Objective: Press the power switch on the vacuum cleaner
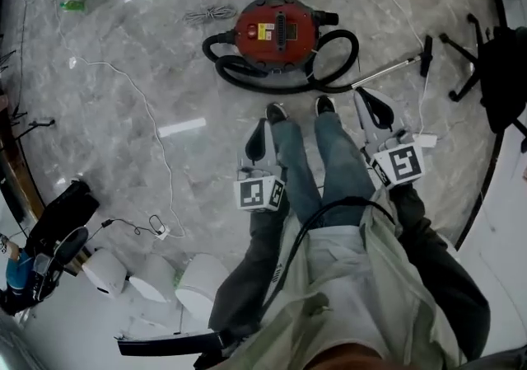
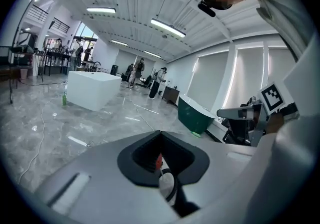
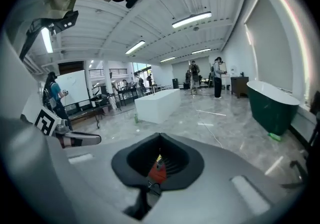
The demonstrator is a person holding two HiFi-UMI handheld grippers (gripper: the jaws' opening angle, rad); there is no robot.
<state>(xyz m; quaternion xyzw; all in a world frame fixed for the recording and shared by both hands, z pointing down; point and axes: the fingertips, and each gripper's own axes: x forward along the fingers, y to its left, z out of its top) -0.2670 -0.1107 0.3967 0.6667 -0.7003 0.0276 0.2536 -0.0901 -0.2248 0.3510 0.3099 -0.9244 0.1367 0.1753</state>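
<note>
Red and round, the vacuum cleaner (image 1: 276, 29) sits on the grey marble floor (image 1: 123, 80) straight ahead of the person's two shoes (image 1: 276, 111), with a narrow strip of bare floor between toes and machine. Its black hose (image 1: 338, 59) loops around the near side of the body, and a metal wand (image 1: 387, 72) runs off to the right, its far end near the legs of a black office chair (image 1: 486, 63). On top of the body sit a yellow label and a dark grille; which part is the power switch I cannot tell.

Both tools hang above the floor, well short of the machine. The left claw (image 1: 261, 133) is beside the left shoe, clenched on nothing: in the left gripper view its jaws (image 2: 160, 138) meet in a seam, and only a sliver of red shows through the hollow below. The right claw (image 1: 366, 103) is just right of the right shoe, near the wand, likewise clenched and empty (image 3: 160, 138), with the red body (image 3: 158, 168) visible through its hollow.

Left of the vacuum cleaner the marble lies open, crossed by a thin white cable (image 1: 152, 125); a coiled grey cord (image 1: 210, 14) lies at the machine's far left edge. On the right, the wand and the chair crowd the room.
</note>
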